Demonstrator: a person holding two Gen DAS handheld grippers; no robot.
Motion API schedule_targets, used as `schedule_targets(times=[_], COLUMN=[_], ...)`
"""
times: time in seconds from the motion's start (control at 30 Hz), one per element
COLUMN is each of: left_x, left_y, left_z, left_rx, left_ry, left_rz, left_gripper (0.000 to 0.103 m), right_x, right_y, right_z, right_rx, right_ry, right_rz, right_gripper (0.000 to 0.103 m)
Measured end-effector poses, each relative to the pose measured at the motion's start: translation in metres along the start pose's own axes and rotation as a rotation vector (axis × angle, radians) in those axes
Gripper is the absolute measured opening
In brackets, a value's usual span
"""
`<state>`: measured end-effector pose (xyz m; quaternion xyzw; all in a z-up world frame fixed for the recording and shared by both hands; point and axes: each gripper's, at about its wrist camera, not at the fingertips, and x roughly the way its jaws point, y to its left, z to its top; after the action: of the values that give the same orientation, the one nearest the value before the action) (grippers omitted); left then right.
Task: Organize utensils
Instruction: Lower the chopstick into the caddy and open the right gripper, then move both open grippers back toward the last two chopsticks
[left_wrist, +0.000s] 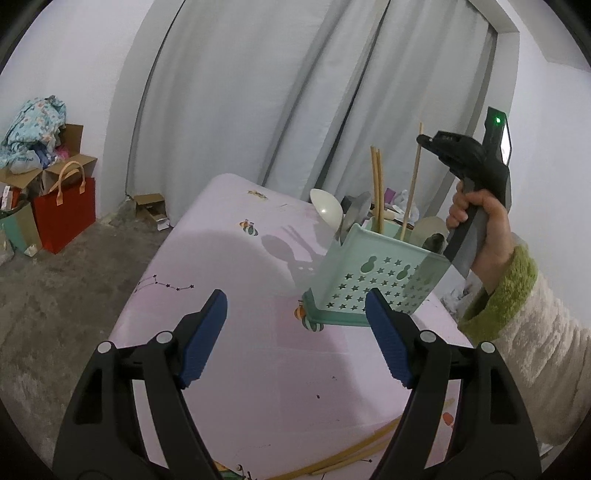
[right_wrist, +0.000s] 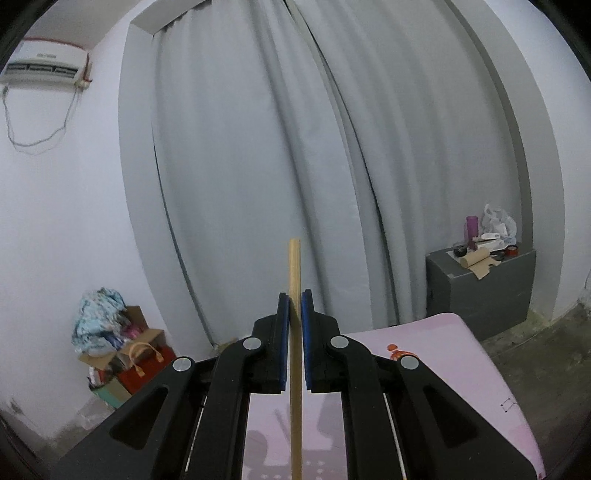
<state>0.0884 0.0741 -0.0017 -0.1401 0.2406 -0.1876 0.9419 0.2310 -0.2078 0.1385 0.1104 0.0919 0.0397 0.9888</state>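
Chopstick, light, stiff and slippery, sits pinched near its top in our right gripper; left gripper spread, empty.

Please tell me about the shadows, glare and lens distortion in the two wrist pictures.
Left wrist view: the utensil caddy casts a soft shadow on the pink tablecloth; a small glare spot sits on the white spoon. Right wrist view: fisheye bends the grey curtain; faint gripper shadows lie below the held chopstick.
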Motion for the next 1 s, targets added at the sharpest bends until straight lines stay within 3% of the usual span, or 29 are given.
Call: schedule_targets(times=[0.37,0.43,0.47,0.77,0.9,1.0], left_x=[-0.004,-0.006,-0.008,-0.022,-0.024,-0.021], left_y=[-0.007,-0.009,-0.01,-0.02,-0.027,-0.031], left_z=[-0.003,-0.003,-0.004,-0.008,-0.016,-0.023], left_rx=[0.007,0.011,0.016,0.05,0.083,0.112], left_ry=[0.007,0.006,0.005,0.002,0.016,0.048], left_rz=[0.005,0.008,0.01,0.034,0.038,0.048], left_gripper=[0.073,0.074,0.075,0.083,0.084,0.085], right_x=[-0.025,-0.037,-0.046,-0.13,-0.163,-0.174], right_y=[0.01,0.009,0.009,-0.003,-0.011,-0.012], right_z=[-0.017,-0.017,-0.016,-0.009,-0.025,-0.058], right_rx=[-0.098,-0.107,-0.108,-0.1,-0.083,-0.115], right_ry=[0.04,0.036,0.024,-0.026,0.073,0.225], right_rz=[0.024,0.032,0.039,0.096,0.146,0.142], right_gripper=[0.01,0.036,0.042,0.054,0.061,0.062])
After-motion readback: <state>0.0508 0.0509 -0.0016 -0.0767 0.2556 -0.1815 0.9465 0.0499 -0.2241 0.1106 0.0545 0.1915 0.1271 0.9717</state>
